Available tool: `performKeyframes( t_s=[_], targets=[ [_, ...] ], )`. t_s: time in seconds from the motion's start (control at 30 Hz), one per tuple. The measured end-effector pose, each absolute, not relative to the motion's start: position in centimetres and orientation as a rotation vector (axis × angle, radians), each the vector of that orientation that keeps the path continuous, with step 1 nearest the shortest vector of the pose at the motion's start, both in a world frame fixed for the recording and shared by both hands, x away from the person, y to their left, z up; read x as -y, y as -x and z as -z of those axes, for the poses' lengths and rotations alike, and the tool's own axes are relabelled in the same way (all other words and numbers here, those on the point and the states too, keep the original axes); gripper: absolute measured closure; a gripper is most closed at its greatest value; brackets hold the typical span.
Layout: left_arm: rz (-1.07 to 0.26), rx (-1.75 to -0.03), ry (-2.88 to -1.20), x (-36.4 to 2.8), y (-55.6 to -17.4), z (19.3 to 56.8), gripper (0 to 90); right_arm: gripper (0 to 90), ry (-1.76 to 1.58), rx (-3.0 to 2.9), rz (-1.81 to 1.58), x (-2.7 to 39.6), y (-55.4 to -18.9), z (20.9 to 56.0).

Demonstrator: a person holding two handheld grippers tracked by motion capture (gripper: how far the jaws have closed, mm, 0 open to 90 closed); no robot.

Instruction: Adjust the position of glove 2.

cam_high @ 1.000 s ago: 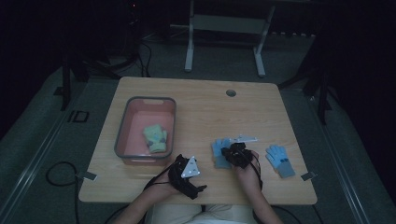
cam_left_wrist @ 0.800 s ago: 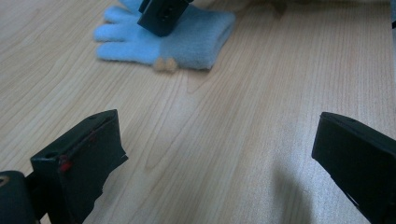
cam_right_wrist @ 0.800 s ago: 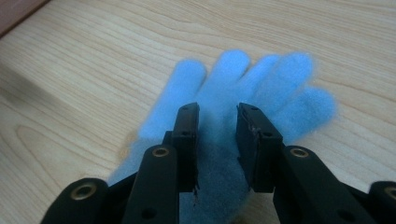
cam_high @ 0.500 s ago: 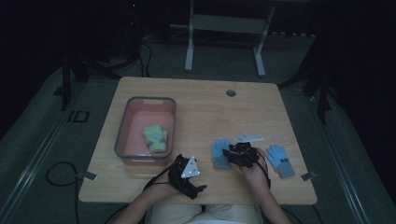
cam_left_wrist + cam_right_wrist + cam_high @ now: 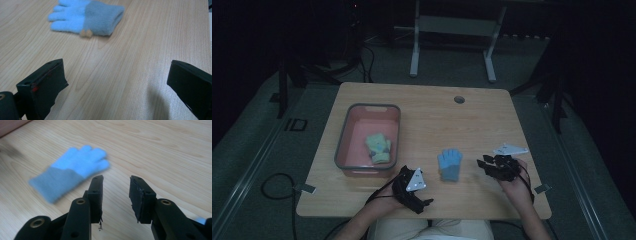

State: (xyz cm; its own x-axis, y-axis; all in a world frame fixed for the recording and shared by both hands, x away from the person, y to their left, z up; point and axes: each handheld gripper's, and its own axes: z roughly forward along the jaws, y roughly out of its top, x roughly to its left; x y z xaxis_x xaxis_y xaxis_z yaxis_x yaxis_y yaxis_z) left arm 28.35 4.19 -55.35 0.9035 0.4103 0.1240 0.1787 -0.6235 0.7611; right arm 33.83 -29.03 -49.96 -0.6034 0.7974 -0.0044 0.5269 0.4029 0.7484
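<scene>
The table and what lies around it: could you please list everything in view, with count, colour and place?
Table: one, light wood, centre; a round hole near its far edge.
Bin: one, grey rim, pink inside, on the table's left part.
Green glove: apparently a pair, pale green, inside the bin.
Blue glove: one, light blue with a greyer cuff, flat on the table between the grippers.
Frame: one, pale metal, on the floor behind the table.
Cables: several, black, on the floor at left.
Left gripper: black, jaws wide open, near edge.
Right gripper: black, jaws apart, nothing between them, right of the blue glove.
</scene>
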Motion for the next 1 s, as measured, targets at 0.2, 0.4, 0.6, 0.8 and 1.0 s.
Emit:
performKeyframes(
  t_s=[0.2, 0.4, 0.6, 0.8, 1.0],
  targets=[
    [-0.365, -0.42, -2.248, -4.2, -28.4, 55.3, 1.7, 63.5, -1.161, -2.263, -1.005, 32.8, -33.7, 49.4],
    [-0.365, -0.42, -2.246, -4.1, -28.3, 55.4, 1.6, 63.6, -1.162, -2.255, -0.968, 36.2, -33.8, 49.2],
    [-0.364, -0.42, -2.247, -4.1, -28.4, 55.4, 1.7, 63.6, -1.184, -2.284, -0.956, 38.9, -33.8, 50.2],
    [-0.362, -0.412, -2.256, -4.0, -28.4, 55.4, 1.6, 62.7, -1.205, -2.322, -0.928, 40.1, -33.7, 52.0],
    [-0.364, -0.412, -2.257, -4.1, -28.3, 55.5, 1.6, 63.8, -1.209, -2.351, -0.87, 40.5, -33.9, 54.0]
  ],
)
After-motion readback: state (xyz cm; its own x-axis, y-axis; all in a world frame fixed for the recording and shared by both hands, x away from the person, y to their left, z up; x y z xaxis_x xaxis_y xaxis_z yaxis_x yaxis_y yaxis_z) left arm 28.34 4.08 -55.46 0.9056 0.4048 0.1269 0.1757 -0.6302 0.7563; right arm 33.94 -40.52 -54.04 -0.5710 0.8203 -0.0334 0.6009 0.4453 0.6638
